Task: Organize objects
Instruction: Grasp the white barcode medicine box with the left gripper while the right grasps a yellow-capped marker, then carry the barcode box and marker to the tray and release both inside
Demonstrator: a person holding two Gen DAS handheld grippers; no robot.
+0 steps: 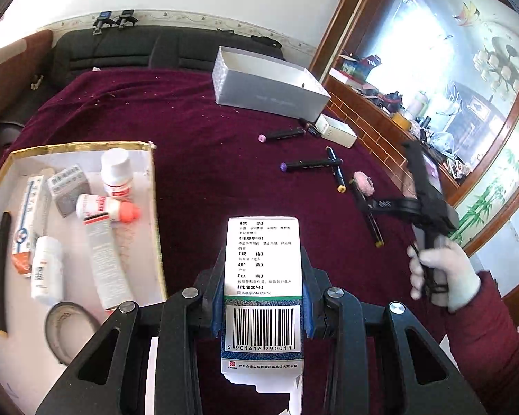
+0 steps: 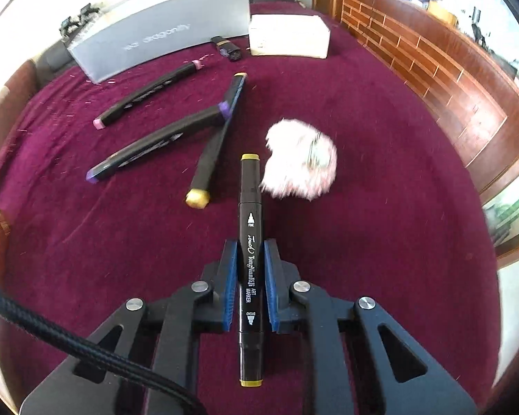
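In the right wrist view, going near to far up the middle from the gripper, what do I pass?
Right gripper shut on the yellow-capped art marker → pink fluffy pompom → small white box at the far edge of the maroon cloth.

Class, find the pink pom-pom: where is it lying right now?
In the right wrist view the pom-pom lies on the maroon cloth, just right of the tip of the marker held in the right claw, ahead of it.

Gripped medicine carton (image 1: 263,276); gripped yellow-capped marker (image 2: 249,269).
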